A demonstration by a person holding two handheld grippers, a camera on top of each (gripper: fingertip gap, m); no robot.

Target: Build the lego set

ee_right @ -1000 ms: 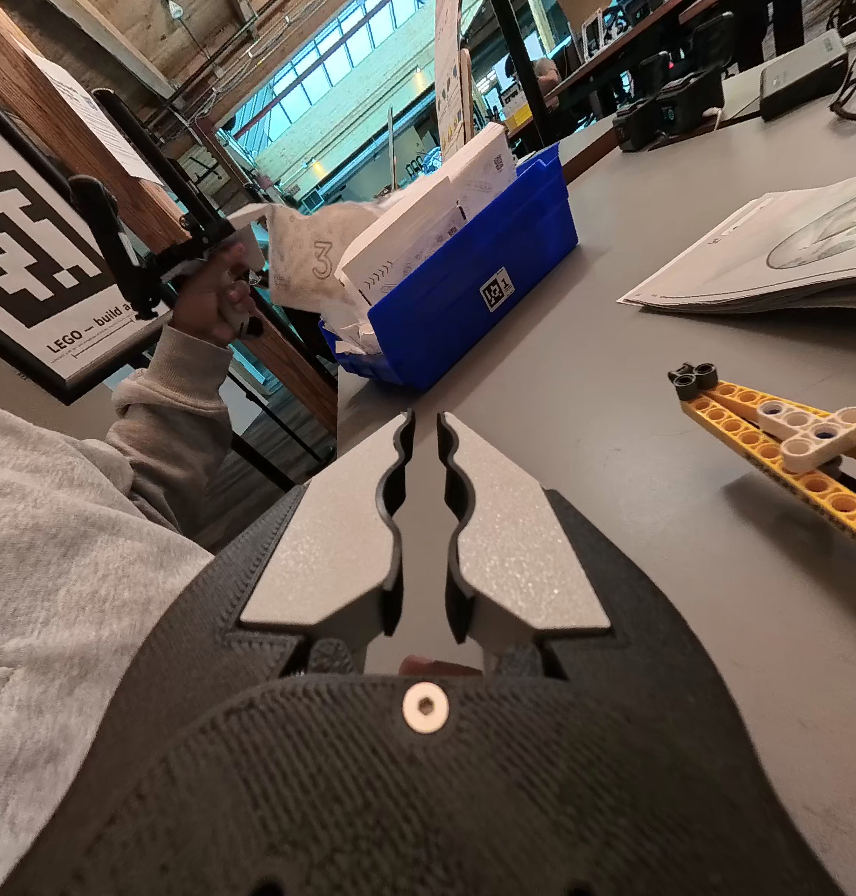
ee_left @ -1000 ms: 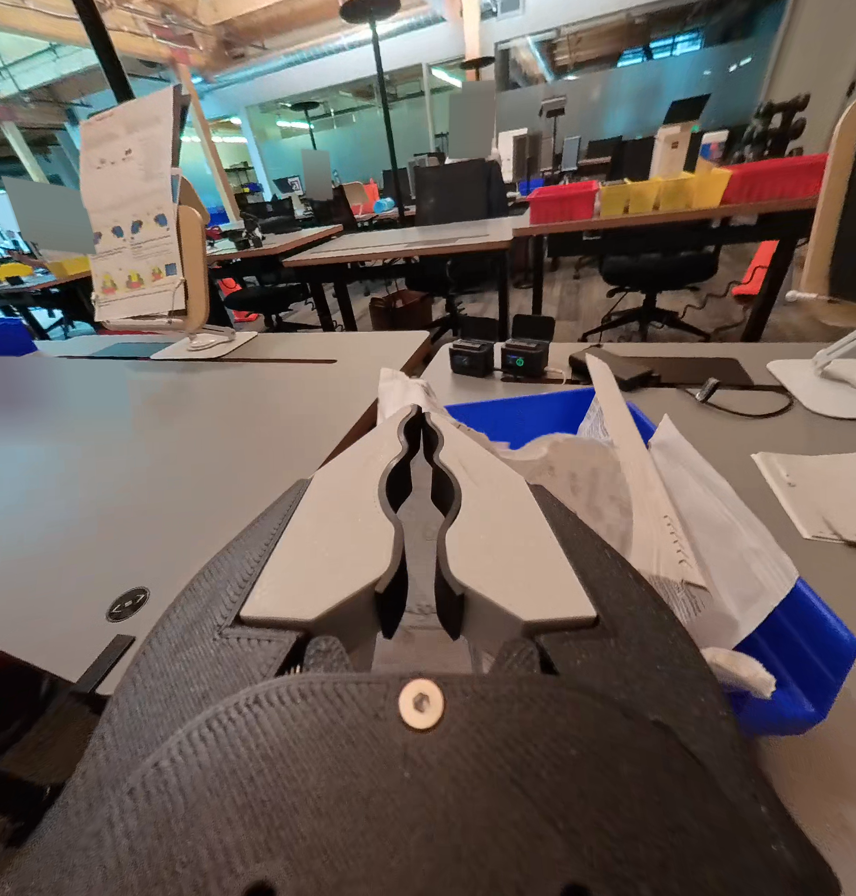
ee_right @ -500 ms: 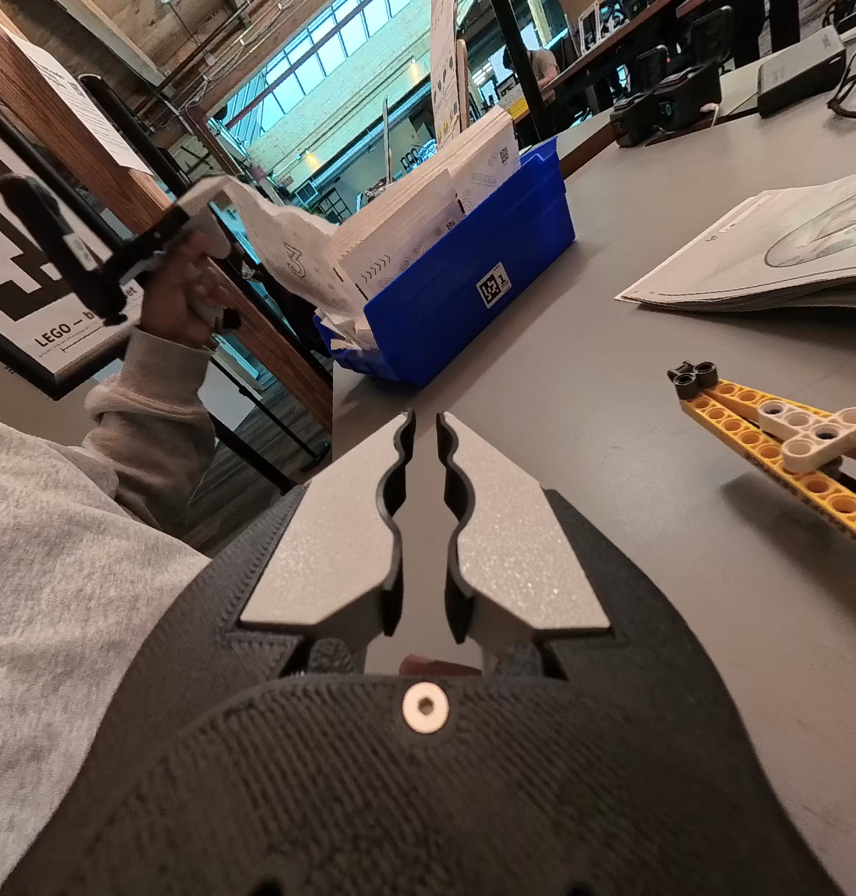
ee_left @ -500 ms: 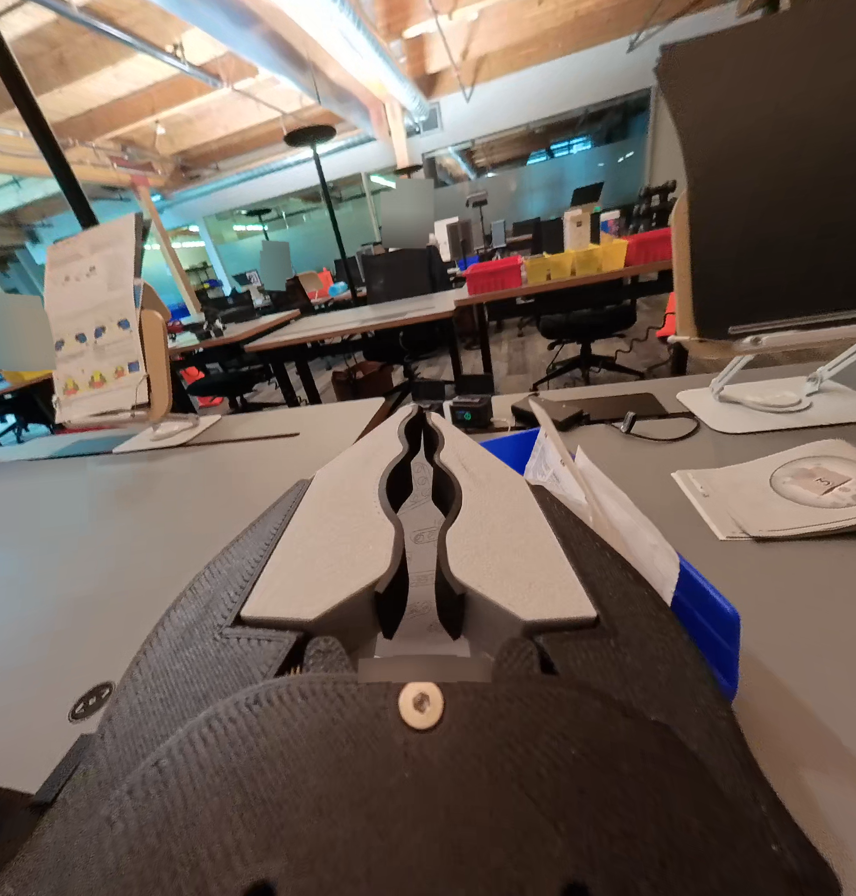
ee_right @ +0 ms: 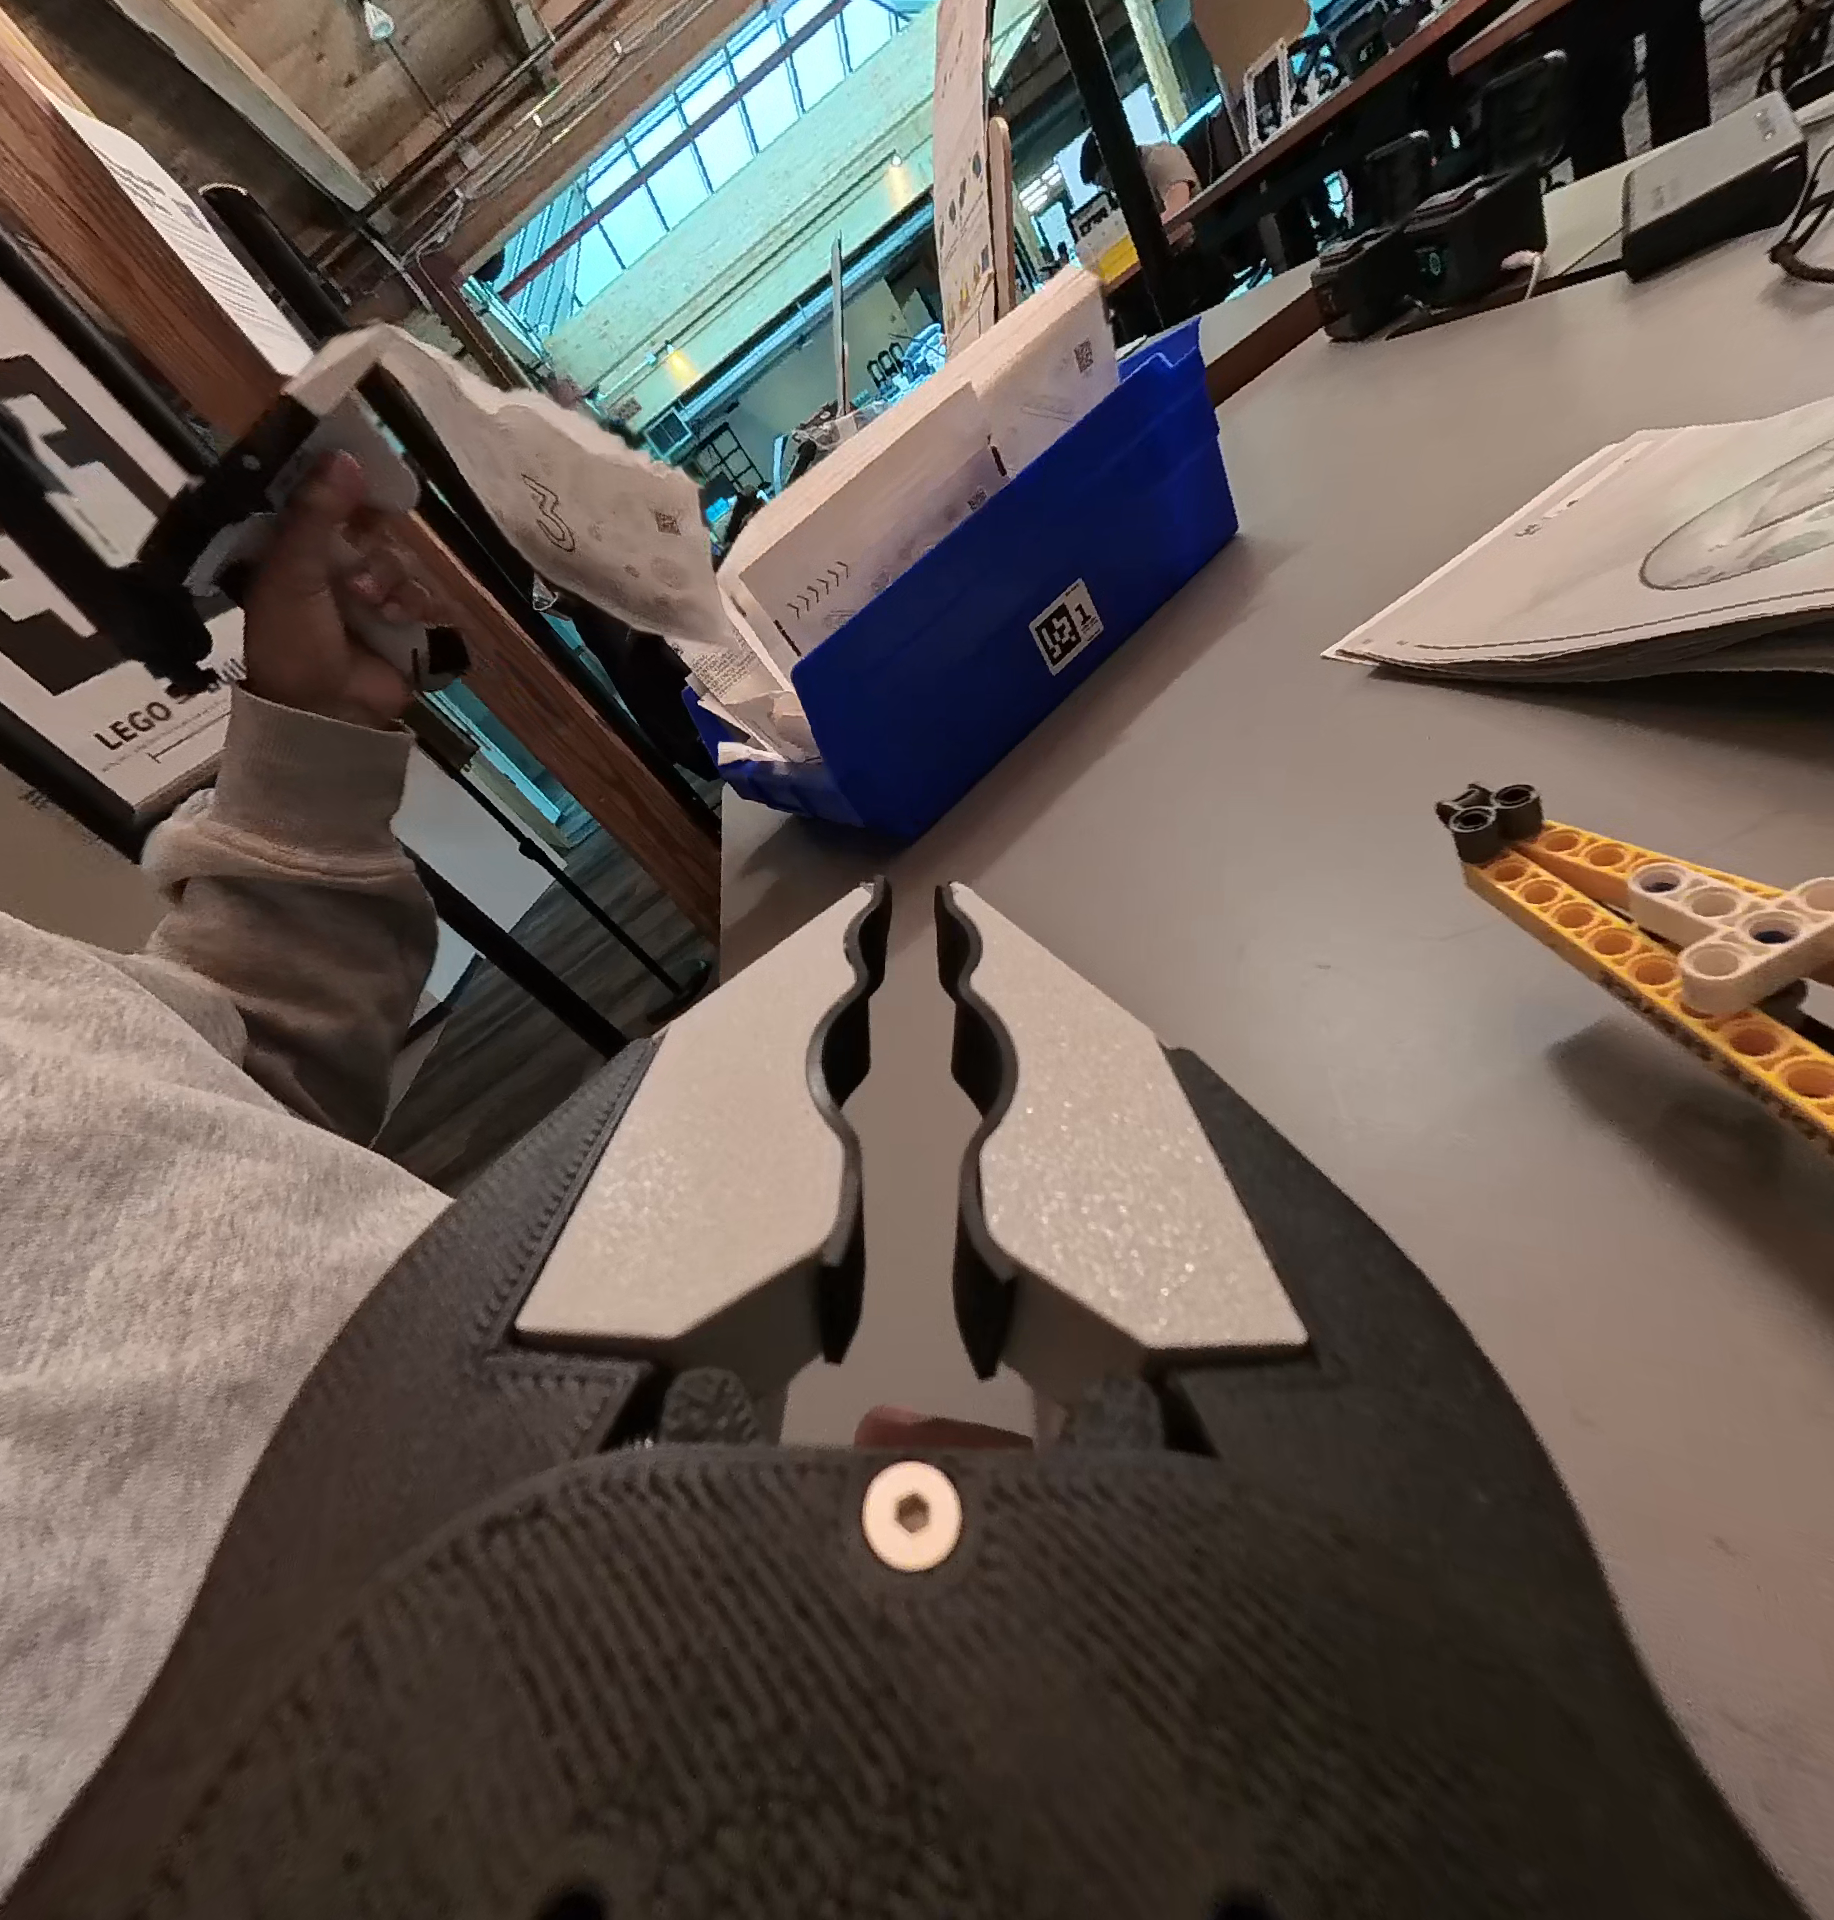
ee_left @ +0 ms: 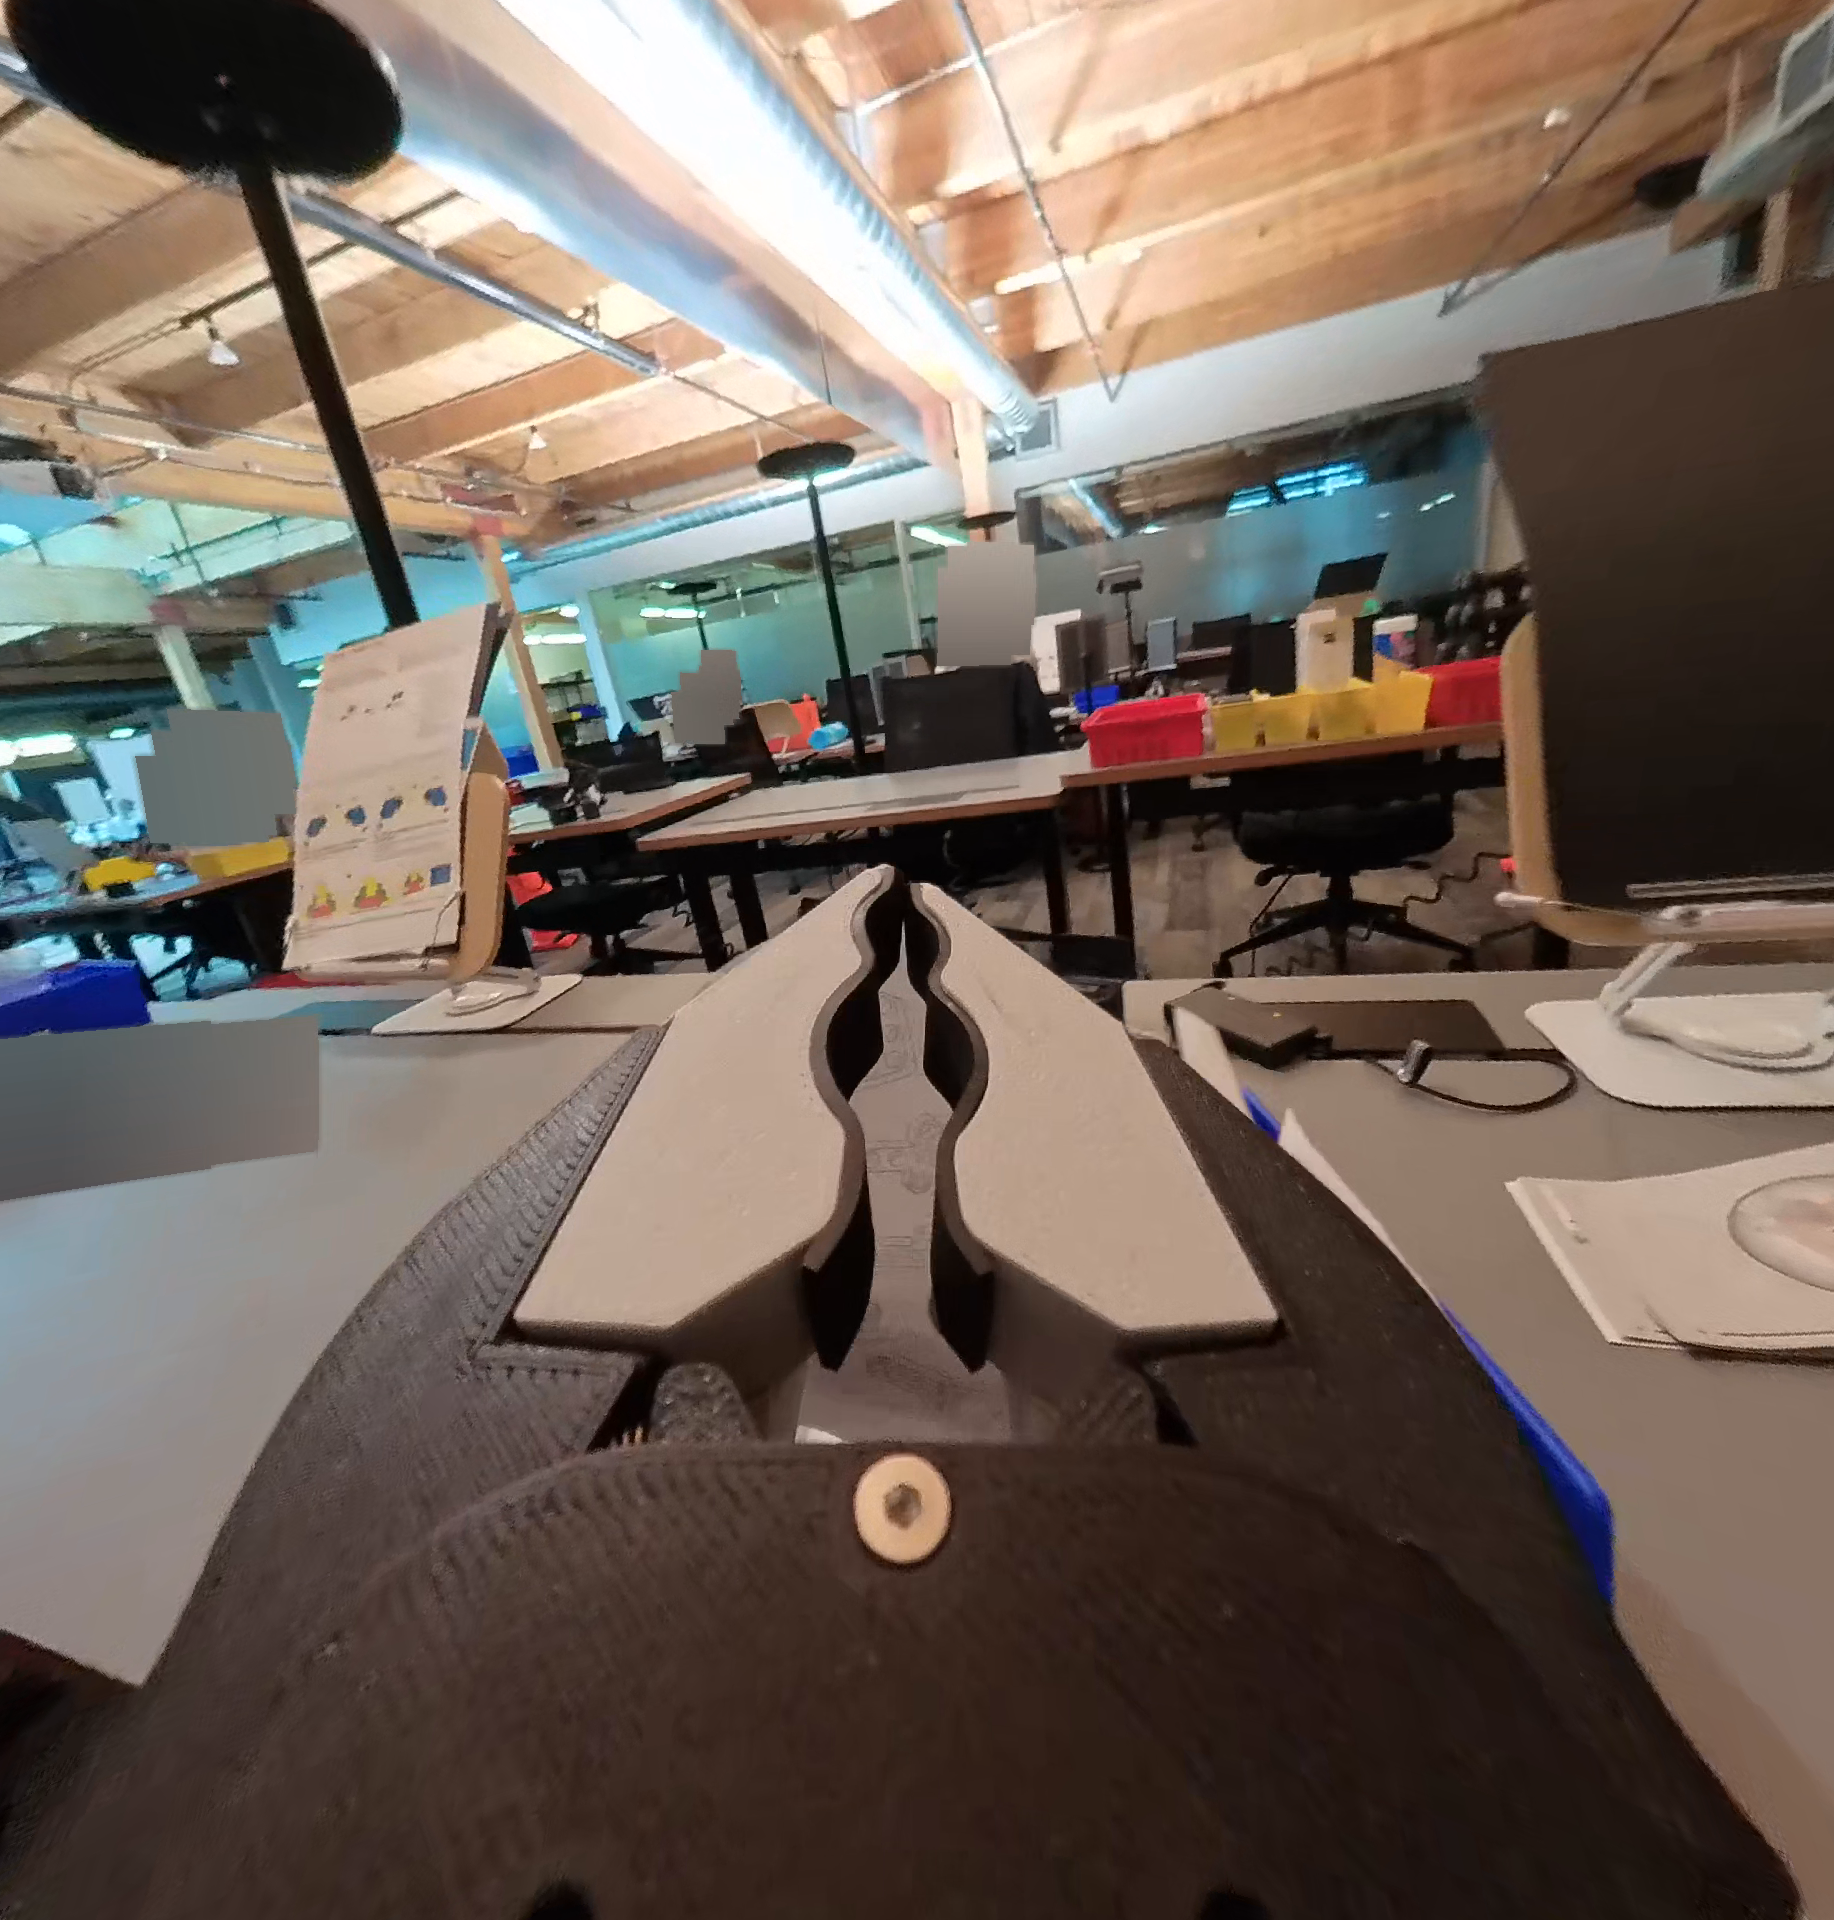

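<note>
My left gripper [ee_left: 905, 894] is shut on a white paper parts bag [ee_left: 900, 1195], which shows between its fingers. In the right wrist view the left gripper [ee_right: 357, 364] holds this bag [ee_right: 591, 520] in the air, up and left of the blue bin [ee_right: 996, 644]. The bin holds more white bags. A partly built model of yellow beams [ee_right: 1661, 987] with a white T-piece [ee_right: 1744, 935] and a black end connector [ee_right: 1489, 821] lies on the grey table to the right. My right gripper [ee_right: 910, 896] hovers low over the table, empty, its jaws a narrow gap apart.
An instruction booklet [ee_right: 1671, 551] lies behind the model and shows in the left wrist view [ee_left: 1723, 1247]. A dark screen on a stand [ee_left: 1671, 623], a black power brick with cable [ee_left: 1339, 1023] and a standing instruction sheet [ee_left: 393, 810] are farther back. A framed marker sign [ee_right: 30, 499] is at left. The left gripper's tips are roughly 45 cm from the right gripper's.
My left gripper has risen and tilted up with the paper bag, drawing it out and away from the blue bin. My right gripper has stayed still.
</note>
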